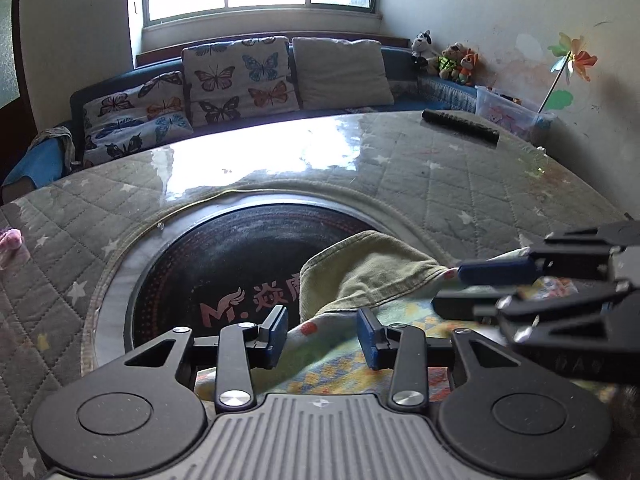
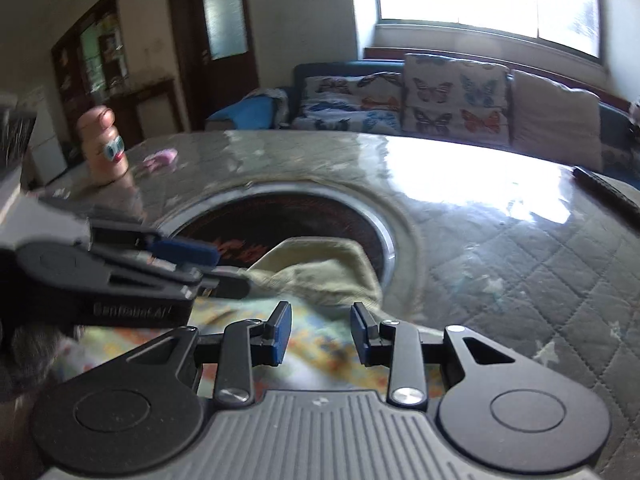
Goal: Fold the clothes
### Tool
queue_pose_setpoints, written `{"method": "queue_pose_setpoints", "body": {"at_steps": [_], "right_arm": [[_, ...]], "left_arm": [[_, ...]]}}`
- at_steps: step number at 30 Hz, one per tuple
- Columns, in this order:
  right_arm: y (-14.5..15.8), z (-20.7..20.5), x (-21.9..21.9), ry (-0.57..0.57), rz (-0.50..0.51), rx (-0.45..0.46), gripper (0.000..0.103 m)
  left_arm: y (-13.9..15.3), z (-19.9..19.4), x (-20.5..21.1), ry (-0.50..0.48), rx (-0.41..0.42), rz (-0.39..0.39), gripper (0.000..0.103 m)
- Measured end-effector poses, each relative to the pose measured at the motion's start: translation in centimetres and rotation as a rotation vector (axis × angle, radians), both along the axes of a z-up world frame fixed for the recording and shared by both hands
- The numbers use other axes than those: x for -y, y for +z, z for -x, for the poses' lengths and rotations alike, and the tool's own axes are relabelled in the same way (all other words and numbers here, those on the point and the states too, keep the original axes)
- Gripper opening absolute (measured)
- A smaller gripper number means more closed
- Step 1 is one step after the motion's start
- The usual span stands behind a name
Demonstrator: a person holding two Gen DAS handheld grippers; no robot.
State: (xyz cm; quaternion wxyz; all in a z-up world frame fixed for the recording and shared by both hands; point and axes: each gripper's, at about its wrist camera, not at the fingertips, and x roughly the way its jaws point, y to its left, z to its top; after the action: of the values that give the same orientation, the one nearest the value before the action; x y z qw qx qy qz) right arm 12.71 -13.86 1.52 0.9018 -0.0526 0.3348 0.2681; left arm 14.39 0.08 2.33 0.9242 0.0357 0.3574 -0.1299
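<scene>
A child's garment lies at the near edge of the table, with a colourful patterned outside (image 1: 328, 364) and an olive-green inside (image 1: 368, 272). Its green flap (image 2: 320, 264) stands raised over the dark round plate (image 1: 224, 256). My left gripper (image 1: 322, 332) has the bunched cloth between its blue pads; in the right wrist view it (image 2: 228, 270) comes in from the left and pinches the flap's left corner. My right gripper (image 2: 320, 332) also has cloth between its pads. In the left wrist view it (image 1: 452, 286) comes in from the right, shut on the flap's right corner.
The table (image 1: 440, 184) wears a grey quilted cover under a glossy sheet. A black bar (image 1: 460, 124) lies at the far right, a pink item (image 1: 10, 244) at the left edge. A person's finger (image 2: 104, 140) shows at left. A sofa with butterfly cushions (image 1: 240, 76) stands behind.
</scene>
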Motion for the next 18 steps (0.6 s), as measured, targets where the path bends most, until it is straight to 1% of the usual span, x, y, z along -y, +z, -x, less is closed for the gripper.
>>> {"method": "queue_pose_setpoints", "body": {"at_steps": [2, 4, 9, 14, 18], "right_arm": [[-0.3, 0.6, -0.7, 0.015, 0.039, 0.022, 0.032], [-0.4, 1.2, -1.1, 0.032, 0.054, 0.038, 0.032], [0.1, 3.3, -1.3, 0.068, 0.063, 0.056, 0.032], [-0.2, 5.6, -1.3, 0.106, 0.062, 0.047, 0.034], [-0.2, 7.8, -1.8, 0.138, 0.068, 0.069, 0.037]], "left_arm": [[0.1, 0.4, 0.0, -0.002, 0.003, 0.002, 0.041], [0.0, 0.9, -0.1, -0.005, 0.002, -0.003, 0.041], [0.0, 2.2, -0.2, -0.017, 0.011, -0.004, 0.041], [-0.1, 3.9, 0.1, -0.035, 0.027, -0.009, 0.041], [-0.3, 5.7, 0.3, -0.057, 0.046, -0.023, 0.041]]}}
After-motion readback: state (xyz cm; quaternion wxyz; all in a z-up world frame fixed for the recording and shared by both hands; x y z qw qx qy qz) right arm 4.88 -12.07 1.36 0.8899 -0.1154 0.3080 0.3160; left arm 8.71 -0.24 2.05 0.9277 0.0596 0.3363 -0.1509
